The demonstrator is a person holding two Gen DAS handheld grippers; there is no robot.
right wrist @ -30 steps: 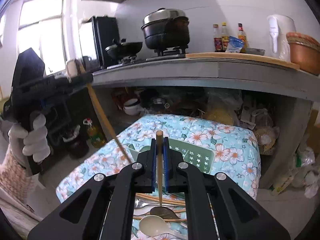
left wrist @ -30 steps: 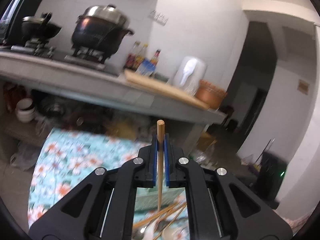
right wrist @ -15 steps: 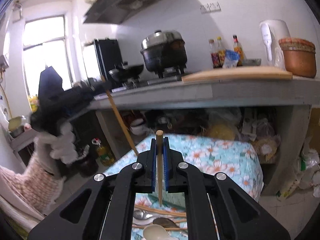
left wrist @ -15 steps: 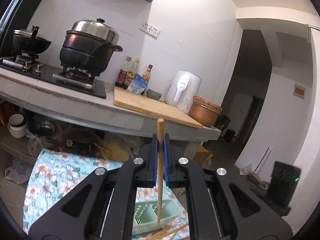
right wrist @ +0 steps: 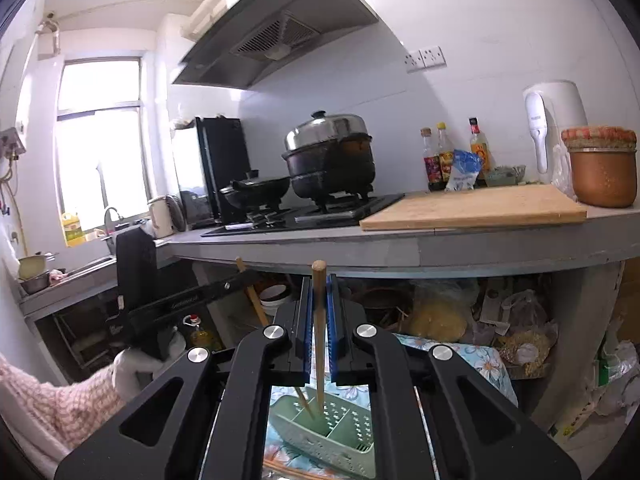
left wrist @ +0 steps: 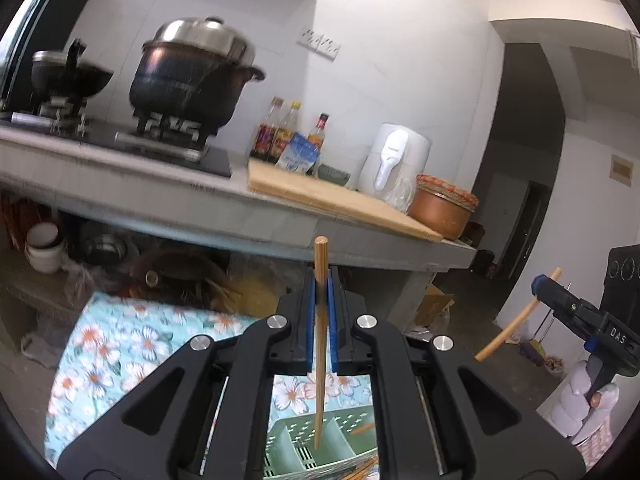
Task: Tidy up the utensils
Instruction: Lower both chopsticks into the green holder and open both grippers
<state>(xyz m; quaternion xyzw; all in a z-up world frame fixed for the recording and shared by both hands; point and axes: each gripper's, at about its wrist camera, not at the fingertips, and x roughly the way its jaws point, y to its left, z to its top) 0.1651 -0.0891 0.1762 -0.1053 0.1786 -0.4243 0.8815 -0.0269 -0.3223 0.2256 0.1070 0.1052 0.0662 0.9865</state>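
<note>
The left hand-held gripper (left wrist: 320, 320) is clamped on a wooden chopstick (left wrist: 320, 360), held near-upright between the blue pads (left wrist: 310, 320) with its top end standing above them and its lower tip hanging over the green slotted utensil caddy (left wrist: 296, 440); the right hand-held gripper (right wrist: 319, 320) is likewise clamped on a second chopstick (right wrist: 319, 352), whose tip hangs above the caddy's compartments (right wrist: 320, 428); the step in hand appears to be depositing each stick into a compartment; for a clean result, bring the tip inside one compartment wall before releasing, keep the stick close to vertical so that it does not bridge a divider, and lower one hand at a time, since both sticks converge on the same small opening and could cross; one stick already leans in the caddy (right wrist: 303, 400), and it should be avoided or joined deliberately; the caddy sits on a floral cloth (left wrist: 104, 352) covering a low desk, with loose chopsticks (left wrist: 360, 472) lying beside its near edge, not yet sorted; further out stands the kitchen counter (right wrist: 400, 244) carrying a gas hob, a lidded black pot (right wrist: 330, 160), sauce bottles (right wrist: 440, 156), a cutting board (right wrist: 472, 208), a white appliance (right wrist: 554, 128) and a copper-coloured pot (right wrist: 602, 172); none of these obstructs the descent, though the counter edge overhangs just beyond the cloth.
</note>
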